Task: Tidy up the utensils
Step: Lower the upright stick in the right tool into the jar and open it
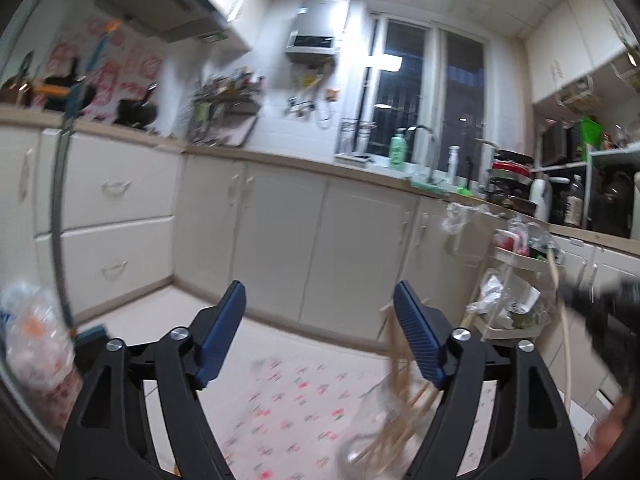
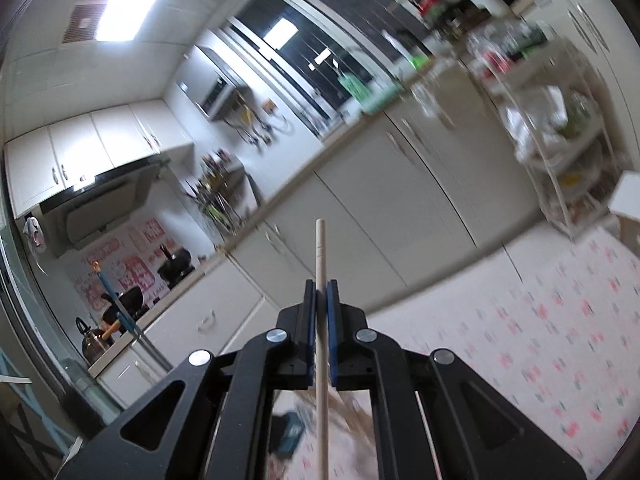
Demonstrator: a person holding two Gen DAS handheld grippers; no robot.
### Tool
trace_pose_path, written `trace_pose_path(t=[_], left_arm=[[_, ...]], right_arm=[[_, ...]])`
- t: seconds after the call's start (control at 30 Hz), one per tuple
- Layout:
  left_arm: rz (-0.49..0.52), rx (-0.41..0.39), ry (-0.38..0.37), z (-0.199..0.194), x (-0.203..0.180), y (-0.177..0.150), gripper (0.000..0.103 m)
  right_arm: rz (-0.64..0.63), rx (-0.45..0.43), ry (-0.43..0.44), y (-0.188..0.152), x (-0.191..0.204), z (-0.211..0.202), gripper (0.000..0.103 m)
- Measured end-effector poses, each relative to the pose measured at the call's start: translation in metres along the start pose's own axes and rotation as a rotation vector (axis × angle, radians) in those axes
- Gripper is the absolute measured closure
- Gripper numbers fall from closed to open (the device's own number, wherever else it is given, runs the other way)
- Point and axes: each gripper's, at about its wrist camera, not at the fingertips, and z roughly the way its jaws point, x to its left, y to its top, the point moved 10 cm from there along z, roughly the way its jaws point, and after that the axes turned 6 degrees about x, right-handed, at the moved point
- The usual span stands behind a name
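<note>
My left gripper [image 1: 319, 286] is open, its blue pads wide apart with nothing between them. Just behind its right finger, a bundle of wooden chopsticks [image 1: 400, 372] leans in a clear glass jar [image 1: 360, 452] on the table. In the right wrist view, my right gripper [image 2: 320, 283] is shut on a single pale wooden chopstick [image 2: 320, 248], which sticks out well past the fingertips. That same chopstick [image 1: 560, 304] shows blurred at the right edge of the left wrist view. More chopsticks [image 2: 348, 412] appear blurred below the right gripper.
A floral tablecloth [image 1: 288, 408] covers the table under both grippers. A plastic bag [image 1: 32, 352] sits at the left, a small teal box [image 2: 290, 432] near the jar. Beige cabinets [image 1: 280, 232] and a white trolley [image 1: 508, 300] with bags stand beyond.
</note>
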Motion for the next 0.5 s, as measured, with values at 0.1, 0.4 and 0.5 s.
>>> trace_pose_path(t=[0.1, 0.4, 0.5], left_arm=[[-0.048, 0.022, 0.039, -0.007, 0.027, -0.016, 0.027], [-0.117, 0.041, 0.056, -0.006, 0.059, -0.028, 0.025], [-0.139, 0.069, 0.049, 0.001, 0.062, -0.03, 0.025]], right_arm=[[-0.048, -0.075, 0.005, 0.017, 0.021, 0.013, 0.097], [-0.177, -0.148, -0.023, 0.02, 0.051, 0.063, 0.097], [-0.225, -0.153, -0.045, 0.012, 0.051, 0.076, 0.097]])
